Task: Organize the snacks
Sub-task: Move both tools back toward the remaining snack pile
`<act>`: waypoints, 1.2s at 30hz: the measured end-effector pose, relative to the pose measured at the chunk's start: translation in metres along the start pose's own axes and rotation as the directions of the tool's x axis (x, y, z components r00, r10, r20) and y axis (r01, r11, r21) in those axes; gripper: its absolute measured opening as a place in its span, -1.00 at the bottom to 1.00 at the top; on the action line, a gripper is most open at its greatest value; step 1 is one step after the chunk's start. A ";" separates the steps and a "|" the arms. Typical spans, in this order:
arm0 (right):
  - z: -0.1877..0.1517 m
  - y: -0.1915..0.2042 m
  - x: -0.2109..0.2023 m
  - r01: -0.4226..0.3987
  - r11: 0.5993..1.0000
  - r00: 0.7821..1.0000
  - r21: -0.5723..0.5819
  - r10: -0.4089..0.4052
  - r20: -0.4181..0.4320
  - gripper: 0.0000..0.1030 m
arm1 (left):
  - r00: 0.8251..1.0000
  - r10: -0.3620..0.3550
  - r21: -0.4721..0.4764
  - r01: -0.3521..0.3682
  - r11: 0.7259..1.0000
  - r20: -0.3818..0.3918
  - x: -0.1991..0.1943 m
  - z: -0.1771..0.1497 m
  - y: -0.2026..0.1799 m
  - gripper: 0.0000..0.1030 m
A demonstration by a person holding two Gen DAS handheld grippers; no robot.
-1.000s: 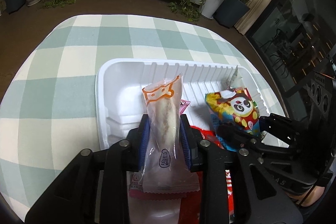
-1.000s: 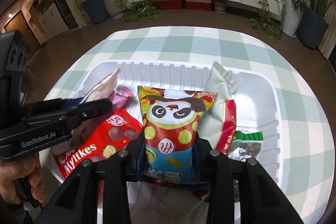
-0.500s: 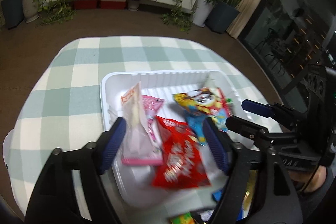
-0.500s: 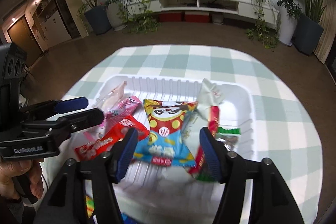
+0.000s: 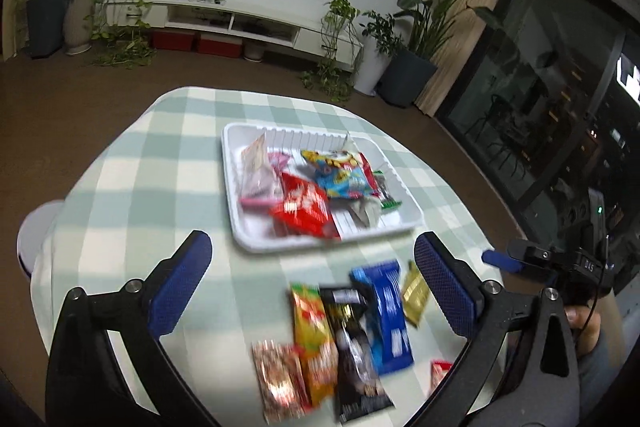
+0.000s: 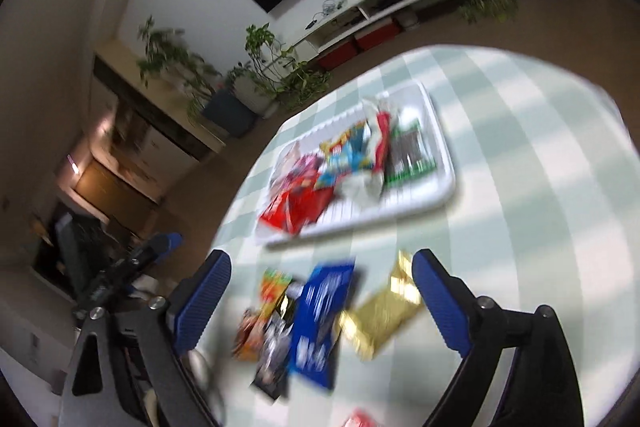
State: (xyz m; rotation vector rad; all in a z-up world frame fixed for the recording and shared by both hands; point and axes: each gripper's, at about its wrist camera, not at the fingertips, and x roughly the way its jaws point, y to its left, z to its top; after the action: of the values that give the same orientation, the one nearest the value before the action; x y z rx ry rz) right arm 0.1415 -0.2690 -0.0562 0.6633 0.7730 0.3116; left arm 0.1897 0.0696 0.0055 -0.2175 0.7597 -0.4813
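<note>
Snacks in tray: a heap of packets lies in the white tray (image 5: 240, 227) at mid-desk; from left, a clear pinkish packet (image 5: 256, 171), a red packet (image 5: 302, 207), a blue-and-yellow cartoon packet (image 5: 340, 173), a green-edged packet (image 5: 386, 195) at the right end.
Snacks on desk: a loose row lies on the checked cloth (image 5: 132, 187) just before the tray, apart from it; from left, a reddish speckled packet (image 5: 278, 381), an orange packet (image 5: 314, 331), a black packet (image 5: 354, 351), a blue packet (image 5: 386, 311), a gold packet (image 5: 414, 293).
Left gripper: the left gripper (image 5: 312, 287) hangs above the loose row, its jaws having just been opening and now spread wide, nothing between the blue pads.
Right gripper: the right gripper (image 6: 322, 301), tilted and blurred, has also just been opening; its jaws stand wide and empty over the blue and gold packets.
Desk: covered by the green-and-white cloth; the tray sits near its middle.
</note>
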 end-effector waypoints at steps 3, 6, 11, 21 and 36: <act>-0.033 -0.003 -0.022 -0.031 0.999 0.999 0.039 0.030 0.014 0.83 | 0.999 0.023 -0.017 -0.022 1.000 0.025 -0.027 -0.034 -0.001 0.99; -0.062 0.001 -0.037 -0.019 0.999 0.999 0.034 0.017 0.036 0.83 | 0.998 0.044 -0.013 -0.044 0.999 0.037 -0.043 -0.065 -0.004 0.99; -0.111 0.011 -0.047 0.065 0.998 0.998 -0.010 -0.065 0.024 0.83 | 0.985 0.168 0.066 -0.170 0.983 0.027 -0.055 -0.112 -0.016 0.99; -0.150 0.026 -0.035 0.078 0.995 0.997 -0.058 -0.079 -0.017 0.83 | 0.965 0.229 -0.022 -0.233 0.972 -0.129 -0.040 -0.129 -0.010 0.99; -0.156 0.032 -0.035 0.144 0.983 0.989 -0.111 -0.145 -0.003 0.83 | 0.958 0.228 -0.011 -0.233 0.972 -0.172 -0.023 -0.129 -0.012 0.99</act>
State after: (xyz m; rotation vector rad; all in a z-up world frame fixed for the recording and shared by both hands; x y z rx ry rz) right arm 0.0028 -0.1941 -0.0992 0.4989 0.8044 0.2238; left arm 0.0801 0.0687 -0.0680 -0.1150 0.9477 -0.2683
